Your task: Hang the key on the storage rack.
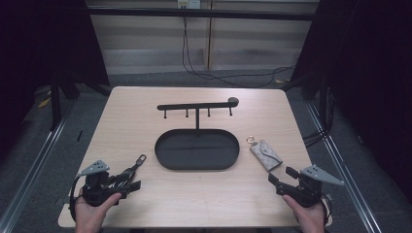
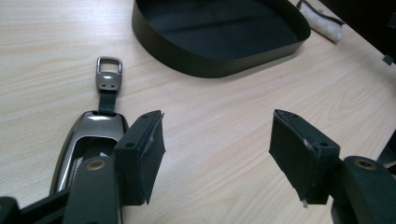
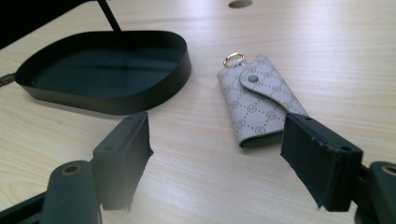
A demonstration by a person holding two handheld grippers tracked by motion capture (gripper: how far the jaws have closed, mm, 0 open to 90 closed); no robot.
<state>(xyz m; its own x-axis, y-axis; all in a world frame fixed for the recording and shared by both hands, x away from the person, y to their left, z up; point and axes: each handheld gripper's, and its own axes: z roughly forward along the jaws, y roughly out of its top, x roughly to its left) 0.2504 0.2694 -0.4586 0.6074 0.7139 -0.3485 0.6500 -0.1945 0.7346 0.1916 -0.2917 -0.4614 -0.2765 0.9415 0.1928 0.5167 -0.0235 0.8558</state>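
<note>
High view, near edge: the desk (image 1: 145, 204) is light wood, and a hand comes in at each near corner with a gripper.
Left gripper (image 1: 132, 178): near the near-left corner, jaws apart, nothing between them.
Left gripper view: both pads stand over bare wood; the car key (image 2: 88, 140) lies just outside the left-hand pad, partly hidden by it, its metal loop pointing away toward the tray.
Right gripper (image 1: 282, 177): near the near-right corner, jaws parted, holding nothing.
Right gripper view: the key pouch (image 3: 259, 100) lies just beyond the jaw tips, nearer the right-hand one, flap snapped shut, ring at its far end.
Key pouch, high view: flat on the desk between the right gripper and the tray, close to the right edge.
Tray (image 1: 167, 158): black oval, mid-desk.
Hook stand (image 1: 197, 106): rises from the tray's far side, crossbar with small pegs, toward the far edge.
</note>
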